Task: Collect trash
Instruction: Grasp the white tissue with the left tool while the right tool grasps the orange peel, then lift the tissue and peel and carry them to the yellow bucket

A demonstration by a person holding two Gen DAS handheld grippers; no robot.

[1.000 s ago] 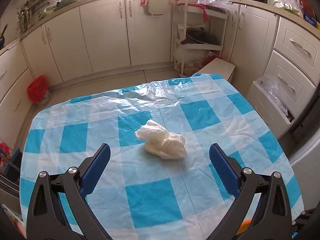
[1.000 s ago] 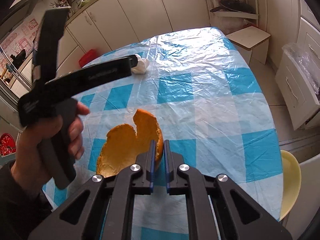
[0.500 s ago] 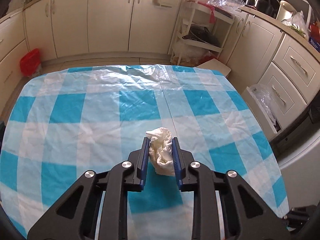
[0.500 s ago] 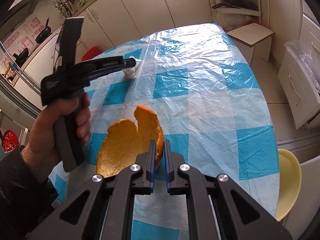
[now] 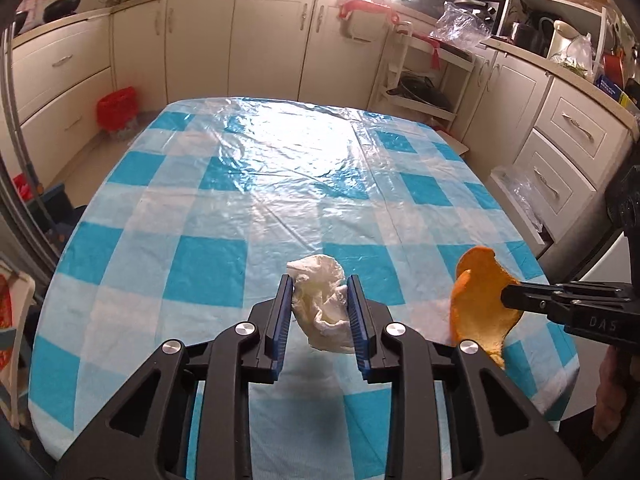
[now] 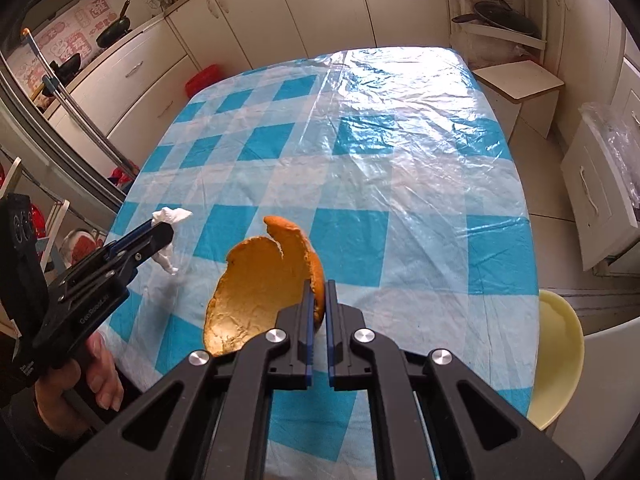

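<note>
My left gripper (image 5: 319,286) is shut on a crumpled white tissue (image 5: 322,308) and holds it above the blue-checked table (image 5: 208,268). In the right wrist view the left gripper (image 6: 162,236) shows at the left with the tissue (image 6: 172,216) in it. My right gripper (image 6: 318,286) is shut on a large orange peel (image 6: 256,284) and holds it above the table (image 6: 420,184). The peel (image 5: 476,304) and the right gripper (image 5: 506,298) also show at the right of the left wrist view.
A red bin (image 5: 117,110) stands on the floor beyond the table's far left corner. White cabinets (image 5: 264,44) line the back wall. A shelf rack (image 5: 424,80) and a low stool (image 6: 516,84) stand past the far edge. A yellow chair (image 6: 556,340) is at the right.
My left gripper closed on the tissue, lifted it off the table and drew back toward the near edge. My right gripper keeps holding the orange peel, now beside the left gripper.
</note>
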